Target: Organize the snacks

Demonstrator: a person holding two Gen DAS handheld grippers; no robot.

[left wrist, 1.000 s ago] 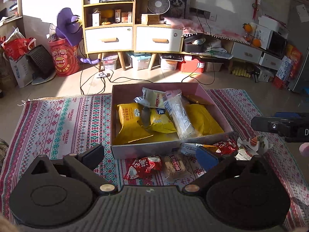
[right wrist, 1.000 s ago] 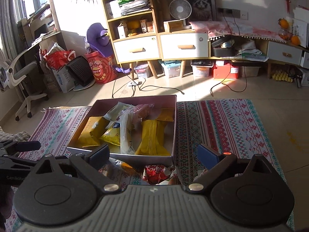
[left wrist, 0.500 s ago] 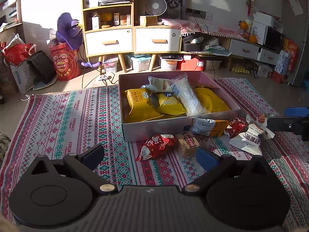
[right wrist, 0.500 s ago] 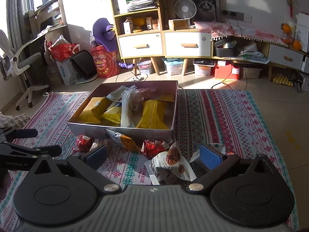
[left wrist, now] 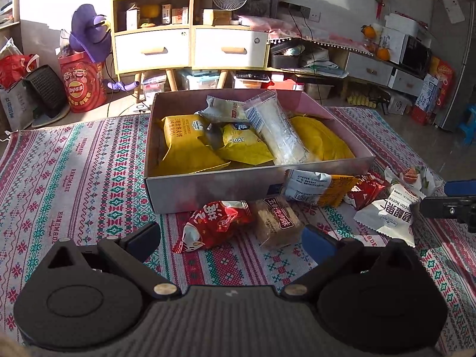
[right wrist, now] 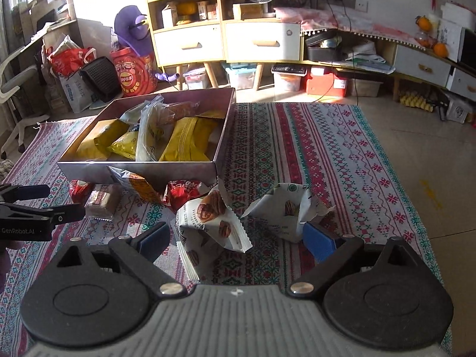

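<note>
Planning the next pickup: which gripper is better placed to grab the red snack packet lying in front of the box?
Left. The red packet lies just ahead of the open left gripper; the right gripper faces white packets instead.

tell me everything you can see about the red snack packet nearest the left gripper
The red packet is a glossy, crinkled foil pouch with large white characters and a white cartoon figure at its lower end. It looks sealed and puffy. It lies flat on the rug, tilted diagonally, just in front of the box, close to its front wall. Its right end meets the brown cake bar. The open left gripper is just short of it, not touching.
</note>
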